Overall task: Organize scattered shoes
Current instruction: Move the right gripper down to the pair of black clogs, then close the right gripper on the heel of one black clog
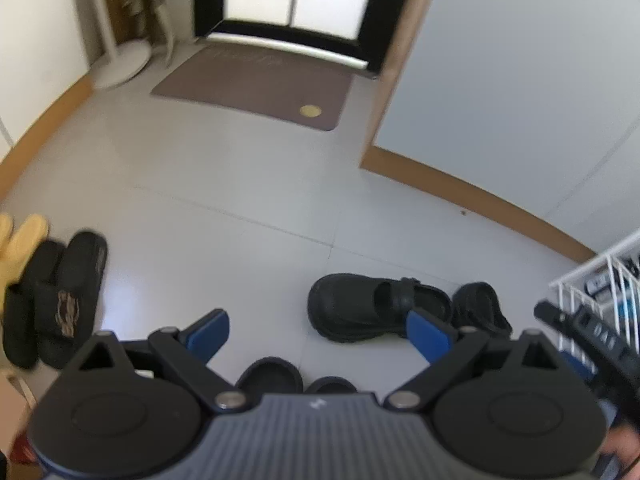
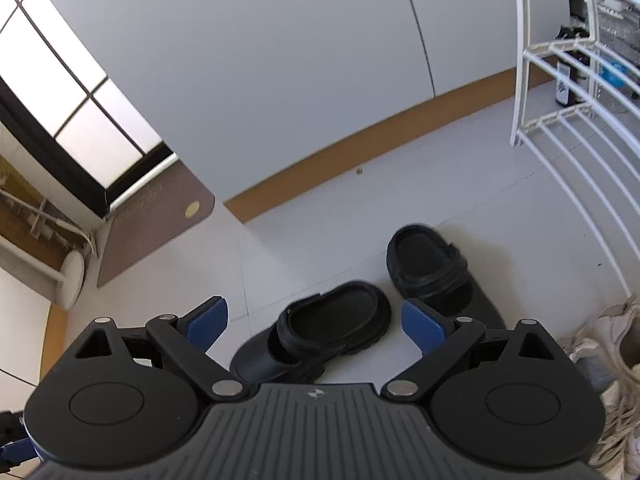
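Observation:
Two black clogs lie on the pale floor. In the right wrist view one clog (image 2: 336,328) lies just ahead of my open, empty right gripper (image 2: 316,322), and the other clog (image 2: 432,268) lies to its right. In the left wrist view one clog (image 1: 360,308) lies on its side ahead of my open, empty left gripper (image 1: 320,334), with the second clog (image 1: 480,308) behind its right finger. Two more dark shoe toes (image 1: 272,376) show just below the left gripper.
A pair of black slides (image 1: 60,304) and yellow slippers (image 1: 22,236) sit at the left wall. A white wire rack (image 2: 580,120) stands at the right, with beige sneakers (image 2: 612,360) beside it. A brown doormat (image 1: 256,84) lies before the door.

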Available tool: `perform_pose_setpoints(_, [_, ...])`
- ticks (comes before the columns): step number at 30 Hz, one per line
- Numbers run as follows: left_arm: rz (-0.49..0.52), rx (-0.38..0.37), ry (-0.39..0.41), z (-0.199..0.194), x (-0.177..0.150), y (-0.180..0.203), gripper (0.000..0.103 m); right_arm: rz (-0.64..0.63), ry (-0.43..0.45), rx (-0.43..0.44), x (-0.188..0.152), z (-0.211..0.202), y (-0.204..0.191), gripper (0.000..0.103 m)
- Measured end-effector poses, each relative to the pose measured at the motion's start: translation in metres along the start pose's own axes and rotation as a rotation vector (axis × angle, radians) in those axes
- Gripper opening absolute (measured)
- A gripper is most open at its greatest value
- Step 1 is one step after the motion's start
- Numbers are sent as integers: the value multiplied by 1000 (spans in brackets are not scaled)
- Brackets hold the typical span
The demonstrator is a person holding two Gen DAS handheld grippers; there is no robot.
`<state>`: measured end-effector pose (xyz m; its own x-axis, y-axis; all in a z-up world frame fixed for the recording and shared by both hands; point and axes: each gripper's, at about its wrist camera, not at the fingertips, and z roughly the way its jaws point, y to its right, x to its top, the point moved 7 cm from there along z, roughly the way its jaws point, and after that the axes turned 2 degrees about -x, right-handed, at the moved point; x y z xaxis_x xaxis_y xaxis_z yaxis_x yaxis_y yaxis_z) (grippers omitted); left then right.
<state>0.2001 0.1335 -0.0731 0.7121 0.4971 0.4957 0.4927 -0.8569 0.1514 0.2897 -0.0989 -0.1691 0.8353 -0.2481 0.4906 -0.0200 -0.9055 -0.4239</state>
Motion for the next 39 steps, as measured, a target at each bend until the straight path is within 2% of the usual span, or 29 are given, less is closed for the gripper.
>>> perform_pose_setpoints(4, [59, 8, 6, 17, 2, 4, 97, 4, -48, 12, -23, 29, 0, 96])
perform_pose_setpoints(7, [59, 16, -1, 29, 8, 5, 97, 6, -93, 52, -39, 53, -2, 83])
perform_pose_setpoints(11, [-13, 34, -12, 42, 10, -3, 97, 35, -129, 91, -52, 81, -3, 82])
perform_pose_setpoints(13, [-4, 50, -10, 44, 9, -4, 97, 58, -144, 102, -57, 95, -2, 82])
perform_pose_setpoints(15, [12, 63, -16, 45, 9, -7, 97, 73, -165, 71, -61, 107, 1, 82])
perform_pose_setpoints(16, [-11, 59, -23, 44, 10, -11, 97, 78, -174, 49, -63, 113, 2, 82])
perform_pose_setpoints(18, [-64, 50, -35, 44, 11, -18, 97, 89, -173, 5, -68, 120, 2, 82])
perform_pose_setpoints(19, [-109, 53, -31, 43, 12, -23, 97, 97, -174, 11, -70, 121, -1, 82])
perform_pose_setpoints(21, [-132, 63, -23, 46, 15, -23, 97, 99, -174, 20, -76, 124, -6, 82])
perform_pose_setpoints(24, [-114, 88, -17, 55, 16, -11, 97, 107, -141, 20, -81, 128, -14, 82])
perform_pose_setpoints(27, [-60, 103, -8, 64, 15, 3, 97, 148, -107, -18, -88, 133, -18, 82])
perform_pose_setpoints(30, [18, 159, -5, 79, 15, 7, 97, 201, -88, -30, -93, 144, -20, 82])
perform_pose_setpoints(33, [-1, 178, -11, 88, 17, 1, 97, 210, -96, -43, -97, 160, -18, 81])
perform_pose_setpoints(36, [8, 199, -15, 98, 19, -3, 97, 206, -132, -41, -102, 177, -15, 64])
perform_pose_setpoints(39, [27, 221, -36, 106, 18, -6, 97, 201, -167, -45, -102, 193, -9, 57])
